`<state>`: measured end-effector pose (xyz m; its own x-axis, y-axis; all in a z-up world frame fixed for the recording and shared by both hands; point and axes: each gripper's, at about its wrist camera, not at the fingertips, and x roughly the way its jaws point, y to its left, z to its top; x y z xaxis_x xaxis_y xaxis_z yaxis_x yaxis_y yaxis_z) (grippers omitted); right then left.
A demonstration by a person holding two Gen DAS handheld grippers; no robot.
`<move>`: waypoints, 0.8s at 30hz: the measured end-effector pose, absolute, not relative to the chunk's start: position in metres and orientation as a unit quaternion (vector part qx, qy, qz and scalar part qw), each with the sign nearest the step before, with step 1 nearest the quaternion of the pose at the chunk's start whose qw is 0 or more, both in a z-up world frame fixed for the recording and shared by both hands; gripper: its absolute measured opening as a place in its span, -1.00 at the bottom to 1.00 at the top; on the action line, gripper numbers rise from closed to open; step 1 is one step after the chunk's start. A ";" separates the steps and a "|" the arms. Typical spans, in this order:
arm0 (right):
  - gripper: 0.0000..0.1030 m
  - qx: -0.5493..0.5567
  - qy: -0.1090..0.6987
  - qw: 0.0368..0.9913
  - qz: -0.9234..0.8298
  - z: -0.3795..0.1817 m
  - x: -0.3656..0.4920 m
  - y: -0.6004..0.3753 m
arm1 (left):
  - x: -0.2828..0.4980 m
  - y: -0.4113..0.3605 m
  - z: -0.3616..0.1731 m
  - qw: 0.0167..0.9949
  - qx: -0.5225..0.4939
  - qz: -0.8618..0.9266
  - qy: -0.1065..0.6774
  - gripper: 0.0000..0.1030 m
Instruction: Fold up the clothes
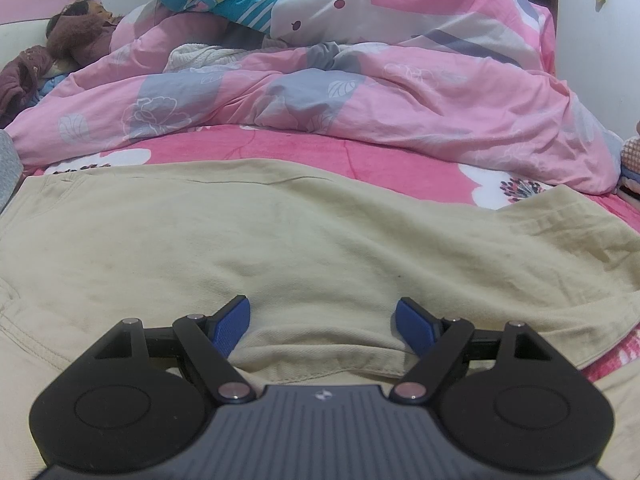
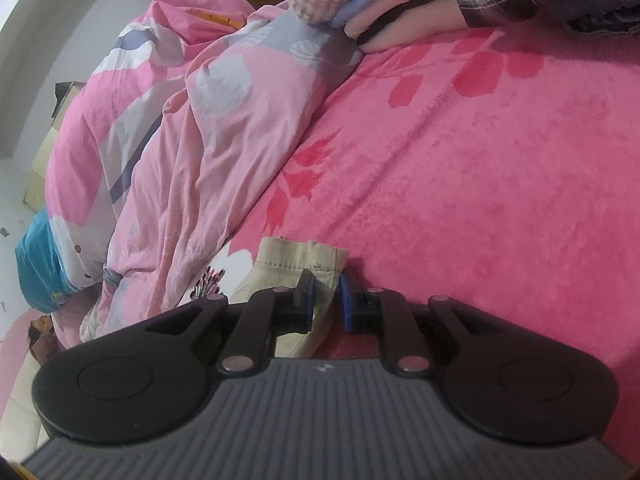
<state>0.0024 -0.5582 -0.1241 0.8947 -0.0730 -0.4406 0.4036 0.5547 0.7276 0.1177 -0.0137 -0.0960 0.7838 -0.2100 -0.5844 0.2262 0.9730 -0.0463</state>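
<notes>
**Now: beige garment pinched at one end, wide span lying loose**

Now the beige garment (image 1: pixel 280 240) is seen spread across the pink bed sheet (image 2: pixel 500 160), just in front of the heaped pink quilt (image 1: pixel 360 92). By the left gripper (image 1: pixel 322 330) nothing is gripped: its blue fingers (image 1: pixel 232 330) are held wide apart over a raised fold of the cloth. On the other side, a hemmed end of the same garment (image 2: pixel 304 260) is clamped by the right gripper (image 2: pixel 325 300), its fingers drawn in tight on the fabric.

A soft, light, limp cloth is judged here, woven twill by the look of it, with stitched seams that are thicker than the rest. No stiffness can be counted on; anything unsupported is likely to sag and drag on the plush sheet. Hems and corners are judged the best holds, since a doubled edge is less likely to slip out of a pinch. The bunched fold between the left fingers could be taken, though a stray layer may be caught with it.
</notes>
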 end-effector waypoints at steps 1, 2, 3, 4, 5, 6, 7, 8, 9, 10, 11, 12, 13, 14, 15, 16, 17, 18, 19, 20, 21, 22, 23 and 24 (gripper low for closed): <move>-0.79 0.451 0.183 0.863 -0.138 -0.124 0.002 -0.558 | 0.118 -0.014 -0.096 0.944 0.013 -0.115 0.308 0.58; -0.79 0.450 0.182 0.863 -0.138 -0.125 0.002 -0.558 | 0.118 -0.014 -0.096 0.944 0.013 -0.115 0.308 0.58; -0.79 0.450 0.182 0.863 -0.139 -0.125 0.001 -0.558 | 0.118 -0.014 -0.096 0.944 0.013 -0.115 0.308 0.58; -0.79 0.449 0.181 0.864 -0.139 -0.125 0.001 -0.558 | 0.118 -0.014 -0.096 0.944 0.014 -0.115 0.308 0.58; -0.79 0.448 0.181 0.864 -0.139 -0.126 0.000 -0.558 | 0.118 -0.014 -0.096 0.944 0.014 -0.115 0.308 0.58; -0.79 0.447 0.181 0.865 -0.138 -0.126 0.000 -0.558 | 0.118 -0.014 -0.096 0.944 0.014 -0.115 0.308 0.58; -0.79 0.446 0.180 0.866 -0.138 -0.126 0.000 -0.558 | 0.118 -0.014 -0.096 0.944 0.014 -0.115 0.308 0.58; -0.79 0.446 0.179 0.866 -0.138 -0.126 0.000 -0.557 | 0.118 -0.014 -0.096 0.944 0.014 -0.115 0.308 0.58; -0.79 0.445 0.179 0.866 -0.138 -0.127 0.000 -0.557 | 0.118 -0.014 -0.096 0.944 0.014 -0.115 0.308 0.58; -0.79 0.446 0.178 0.866 -0.138 -0.127 0.000 -0.557 | 0.118 -0.014 -0.096 0.944 0.014 -0.115 0.308 0.58; -0.79 0.446 0.178 0.866 -0.137 -0.127 0.000 -0.557 | 0.118 -0.014 -0.096 0.944 0.014 -0.115 0.307 0.58; -0.79 0.446 0.177 0.867 -0.137 -0.127 -0.001 -0.558 | 0.118 -0.014 -0.096 0.944 0.014 -0.115 0.307 0.58; -0.79 0.446 0.177 0.867 -0.137 -0.127 -0.001 -0.558 | 0.118 -0.014 -0.096 0.944 0.014 -0.115 0.307 0.58; -0.79 0.446 0.177 0.867 -0.136 -0.127 -0.001 -0.558 | 0.118 -0.014 -0.096 0.944 0.015 -0.115 0.307 0.58; -0.79 0.445 0.177 0.867 -0.136 -0.127 0.000 -0.558 | 0.118 -0.014 -0.096 0.944 0.015 -0.115 0.307 0.58; -0.79 0.445 0.176 0.867 -0.136 -0.127 -0.001 -0.558 | 0.118 -0.014 -0.096 0.944 0.015 -0.115 0.307 0.58; -0.79 0.445 0.176 0.868 -0.135 -0.127 -0.001 -0.558 | 0.118 -0.014 -0.096 0.944 0.015 -0.115 0.307 0.58; -0.79 0.445 0.175 0.868 -0.135 -0.127 -0.001 -0.558 | 0.118 -0.014 -0.096 0.944 0.015 -0.115 0.307 0.58; -0.79 0.445 0.175 0.868 -0.135 -0.127 -0.001 -0.558 | 0.118 -0.015 -0.096 0.944 0.016 -0.115 0.307 0.58; -0.79 0.445 0.175 0.868 -0.134 -0.127 -0.001 -0.558 | 0.118 -0.015 -0.096 0.945 0.016 -0.114 0.307 0.58; -0.79 0.445 0.174 0.868 -0.134 -0.127 0.000 -0.558 | 0.118 -0.015 -0.096 0.945 0.016 -0.114 0.307 0.58; -0.79 0.444 0.174 0.868 -0.134 -0.127 0.000 -0.558 | 0.118 -0.015 -0.096 0.945 0.016 -0.114 0.307 0.58; -0.79 0.444 0.174 0.869 -0.134 -0.127 0.000 -0.557 | 0.118 -0.015 -0.096 0.945 0.017 -0.114 0.307 0.58; -0.79 0.444 0.174 0.869 -0.133 -0.127 0.000 -0.557 | 0.118 -0.015 -0.096 0.945 0.017 -0.114 0.307 0.58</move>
<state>-0.0002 -0.5574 -0.1271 0.9040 -0.0775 -0.4204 0.3859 0.5708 0.7247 0.1181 -0.0150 -0.0962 0.7853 -0.2046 -0.5843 0.2254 0.9735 -0.0379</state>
